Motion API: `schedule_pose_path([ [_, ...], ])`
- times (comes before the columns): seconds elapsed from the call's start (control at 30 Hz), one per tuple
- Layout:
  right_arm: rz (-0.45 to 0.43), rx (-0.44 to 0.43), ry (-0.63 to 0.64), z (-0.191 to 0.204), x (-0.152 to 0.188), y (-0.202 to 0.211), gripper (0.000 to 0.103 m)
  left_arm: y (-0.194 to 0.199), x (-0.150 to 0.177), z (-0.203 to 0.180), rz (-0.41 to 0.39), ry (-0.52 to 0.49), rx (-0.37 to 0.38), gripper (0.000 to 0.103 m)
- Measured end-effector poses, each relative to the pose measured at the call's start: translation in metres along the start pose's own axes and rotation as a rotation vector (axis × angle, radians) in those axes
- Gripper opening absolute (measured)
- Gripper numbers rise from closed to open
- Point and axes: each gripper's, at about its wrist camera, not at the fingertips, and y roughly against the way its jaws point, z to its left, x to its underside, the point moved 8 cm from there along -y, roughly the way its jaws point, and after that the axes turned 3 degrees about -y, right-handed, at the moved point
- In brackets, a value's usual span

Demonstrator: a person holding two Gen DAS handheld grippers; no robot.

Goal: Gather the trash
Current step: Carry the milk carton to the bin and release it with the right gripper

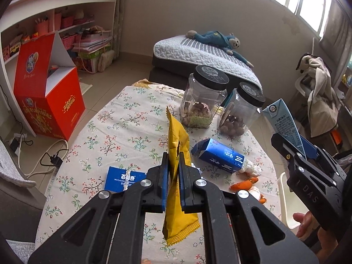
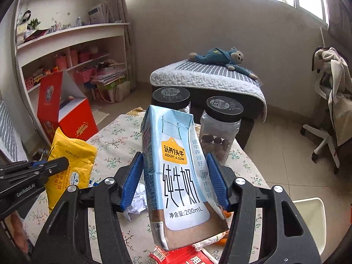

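Note:
My left gripper [image 1: 173, 160] is shut on a yellow snack wrapper [image 1: 178, 145], held upright above the floral table [image 1: 114, 127]. It also shows in the right wrist view [image 2: 72, 158]. My right gripper [image 2: 175, 176] is shut on a light blue milk carton [image 2: 176, 176], held above the table. The carton also shows at the right of the left wrist view [image 1: 283, 121]. On the table lie a dark blue box [image 1: 220, 156], a flat blue packet [image 1: 123, 179], crumpled white paper [image 1: 250, 168], orange peel [image 1: 244, 184] and a red packet [image 2: 180, 256].
Two black-lidded clear jars [image 1: 204, 96] [image 1: 239, 110] stand at the table's far side. An open red box [image 1: 48, 101] sits on the floor at the left by shelves. A white bin [image 2: 312, 217] stands right of the table. A bed [image 2: 206, 79] lies beyond.

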Motion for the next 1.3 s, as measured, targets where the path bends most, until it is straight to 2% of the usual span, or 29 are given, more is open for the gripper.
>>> schedule_pose_path([
  [0.33,-0.043,0.107,-0.038,-0.045,-0.001,0.023,0.056,0.005,-0.010,-0.058,-0.083,-0.064,0.045,0.008],
  [0.63,-0.065,0.195,-0.103,-0.100,-0.001,0.045,0.056,0.005,-0.008,-0.111,-0.101,-0.105,0.112,0.008],
  [0.8,-0.051,0.276,-0.161,-0.145,0.004,0.056,0.056,0.001,-0.002,-0.135,-0.092,-0.131,0.144,0.008],
  [0.97,-0.002,0.347,-0.280,-0.200,0.020,0.064,0.052,-0.002,0.003,-0.161,-0.083,-0.151,0.177,0.008],
  [1.13,-0.002,0.426,-0.374,-0.248,0.031,0.082,0.052,-0.007,0.011,-0.196,-0.067,-0.176,0.221,0.008],
  [1.17,-0.008,0.443,-0.384,-0.255,0.033,0.087,0.053,-0.008,0.013,-0.203,-0.063,-0.182,0.232,0.008],
  [1.23,-0.026,0.469,-0.414,-0.270,0.035,0.098,0.061,-0.009,0.017,-0.221,-0.055,-0.195,0.257,0.008],
  [1.3,-0.052,0.496,-0.444,-0.285,0.037,0.109,0.073,-0.011,0.022,-0.242,-0.050,-0.213,0.277,0.008],
])
